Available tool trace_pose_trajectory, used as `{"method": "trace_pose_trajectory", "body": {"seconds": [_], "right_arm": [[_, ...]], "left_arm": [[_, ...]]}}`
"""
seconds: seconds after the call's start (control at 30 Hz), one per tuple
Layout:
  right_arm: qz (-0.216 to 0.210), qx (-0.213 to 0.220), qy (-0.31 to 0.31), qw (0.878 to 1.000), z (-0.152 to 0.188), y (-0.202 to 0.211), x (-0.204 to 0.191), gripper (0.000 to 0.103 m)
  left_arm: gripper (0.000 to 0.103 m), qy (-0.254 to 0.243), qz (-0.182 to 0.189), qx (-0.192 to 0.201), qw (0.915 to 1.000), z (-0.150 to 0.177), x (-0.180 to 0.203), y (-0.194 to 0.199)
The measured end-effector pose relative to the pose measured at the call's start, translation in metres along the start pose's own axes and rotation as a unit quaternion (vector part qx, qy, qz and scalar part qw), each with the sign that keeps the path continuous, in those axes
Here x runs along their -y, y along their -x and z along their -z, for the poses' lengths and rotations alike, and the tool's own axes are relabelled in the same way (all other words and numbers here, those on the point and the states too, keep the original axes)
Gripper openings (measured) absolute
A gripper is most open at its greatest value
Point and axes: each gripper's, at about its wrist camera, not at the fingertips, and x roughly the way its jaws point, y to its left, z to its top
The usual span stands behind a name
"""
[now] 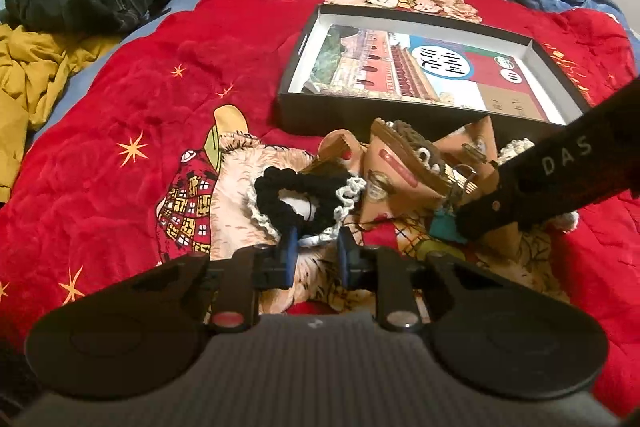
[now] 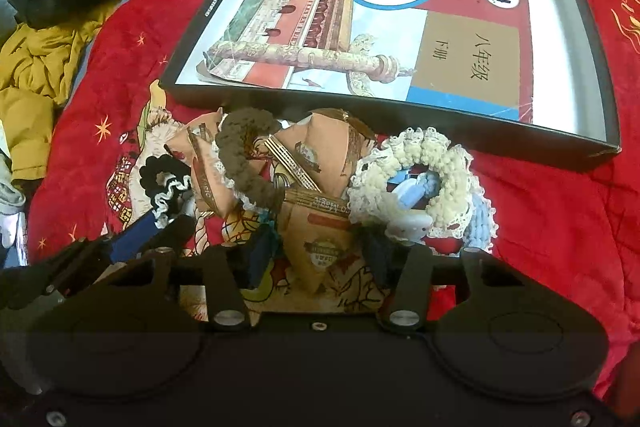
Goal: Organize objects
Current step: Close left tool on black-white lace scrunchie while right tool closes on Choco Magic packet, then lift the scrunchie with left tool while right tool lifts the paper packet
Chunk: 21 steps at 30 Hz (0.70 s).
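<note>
A wide bed spread with a plush red blanket (image 1: 132, 75) printed with gold stars and cartoon bears carries everything. Beyond the pile lies a shallow black cardboard box lid (image 2: 592, 39) with a white inside, its long side running across the view, holding a flat glossy textbook (image 2: 360, 23). Between lid and tongs sits a heap of stiff tan paper packets (image 2: 320, 247) tangled with soft hair ties.

The left tongs (image 1: 318, 243) are narrowed around the near edge of a black ruffled scrunchie with white lace trim (image 1: 298, 193), which lies directly ahead of them, its ring flat on the blanket; the blue pads seem to pinch the lace, so I judge it gripped. The box lid lies ahead and to the right of it, so that is the likely carry.

The right tongs (image 2: 320, 255) stand half-wide, straddling a tan packet without clearly pressing it. Just ahead and right of them rests a cream crocheted scrunchie (image 2: 420, 163), fluffy and knobbly, with a brown chenille one (image 2: 244, 155) to the left.
</note>
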Motion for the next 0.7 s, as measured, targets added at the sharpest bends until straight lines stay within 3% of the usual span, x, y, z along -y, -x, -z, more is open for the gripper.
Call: {"method": "trace_pose_trajectory", "body": {"seconds": [0.3, 0.7], "right_arm": [[-0.013, -0.008, 0.003, 1.0, 0.0037, 0.0034, 0.0019, 0.033], [0.003, 0.011, -0.025, 1.0, 0.0071, -0.0036, 0.0013, 0.038]], "left_arm": [[0.024, -0.004, 0.014, 0.004, 0.9999, 0.0041, 0.0032, 0.0101], [0.024, -0.005, 0.002, 0.002, 1.0, 0.0053, 0.0049, 0.0082]]}}
